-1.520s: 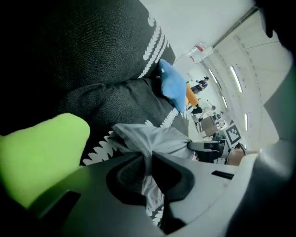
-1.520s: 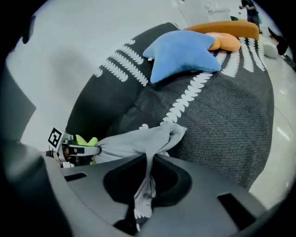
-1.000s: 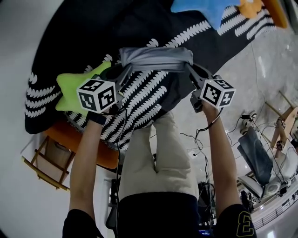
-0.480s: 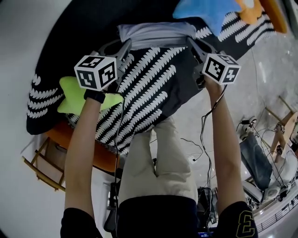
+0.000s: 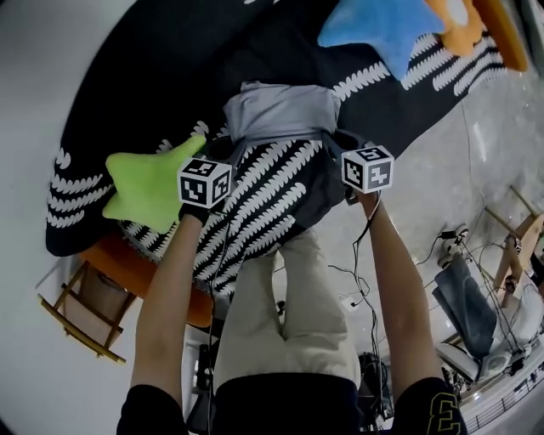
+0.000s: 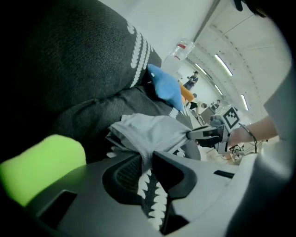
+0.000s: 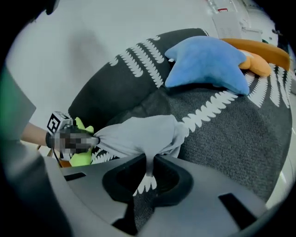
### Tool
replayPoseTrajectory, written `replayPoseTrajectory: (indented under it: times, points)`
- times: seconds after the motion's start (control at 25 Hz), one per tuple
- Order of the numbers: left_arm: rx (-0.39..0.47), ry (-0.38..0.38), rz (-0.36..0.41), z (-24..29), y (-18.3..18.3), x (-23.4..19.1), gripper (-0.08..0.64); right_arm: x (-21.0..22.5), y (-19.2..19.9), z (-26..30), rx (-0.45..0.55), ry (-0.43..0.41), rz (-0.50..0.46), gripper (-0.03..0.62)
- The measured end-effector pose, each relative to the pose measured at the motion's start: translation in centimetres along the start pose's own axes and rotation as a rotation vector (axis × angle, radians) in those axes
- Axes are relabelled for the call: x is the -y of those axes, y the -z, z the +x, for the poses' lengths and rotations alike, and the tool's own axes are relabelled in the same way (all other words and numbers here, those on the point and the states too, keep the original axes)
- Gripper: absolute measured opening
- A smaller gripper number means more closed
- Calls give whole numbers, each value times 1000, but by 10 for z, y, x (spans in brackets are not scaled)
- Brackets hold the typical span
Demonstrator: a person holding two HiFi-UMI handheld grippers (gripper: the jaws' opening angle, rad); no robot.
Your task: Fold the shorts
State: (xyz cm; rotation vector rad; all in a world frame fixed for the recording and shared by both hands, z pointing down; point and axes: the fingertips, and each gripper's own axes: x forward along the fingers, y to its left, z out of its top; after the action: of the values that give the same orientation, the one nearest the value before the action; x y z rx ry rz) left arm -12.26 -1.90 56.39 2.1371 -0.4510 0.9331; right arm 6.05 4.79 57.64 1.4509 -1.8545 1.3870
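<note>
Shorts point(image 5: 276, 115) lower layers hidden; orange cushion point(image 5: 459, 24) cut by top edge; distant figure point(image 6: 194, 79) tiny, perhaps person

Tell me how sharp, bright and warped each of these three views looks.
Head view: sharp, evenly lit, fisheye curving the black white-patterned cover. Left gripper view: grey fabric shorts slightly soft, left half dim, ceiling lights glaring. Right gripper view: crisp blue star-shaped cushion, round dark vignette.

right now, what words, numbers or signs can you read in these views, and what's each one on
"3": a large outlined figure on the sleeve of the person's dark shirt, in the head view.
Left marker cube and right marker cube: black-and-white square codes only, no letters.
White object with a red label, far off in the left gripper view: too blurred to read.
</note>
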Motion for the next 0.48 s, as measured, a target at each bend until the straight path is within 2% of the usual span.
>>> replayPoseTrajectory:
  times: [0.04,0.08,0.12,0.2,0.24,0.28,0.32,0.36,0.4,0.44,0.48]
  points:
    - [-38,25,-15,-2,11,5,114,-2,9,-3,-19,-4,10,76]
    - [-74,61,-37,-6,19,10,224,-5,17,-5,-42,-16,24,147]
    - [-101,100,-60,-11,24,16,292,-7,24,-8,-61,-32,43,219]
    - [-113,149,-66,-27,20,27,332,-6,26,-19,-55,-44,85,241]
    - [-85,135,-34,-37,10,28,337,-4,17,-26,-20,-32,103,241]
    - [-26,85,22,-47,-6,25,332,-2,4,-33,34,-12,110,241]
    - [53,13,85,-56,-25,19,243,-1,-13,-37,97,10,103,232]
    - [129,-55,133,-58,-42,11,115,0,-31,-37,160,27,82,175]
    - [179,-100,155,-52,-55,3,53,-1,-47,-31,209,34,53,79]
    - [198,-127,158,-40,-62,-5,54,-3,-58,-20,233,32,21,18]
    - [192,-148,155,-24,-65,-13,55,-5,-63,-8,231,28,-9,17]
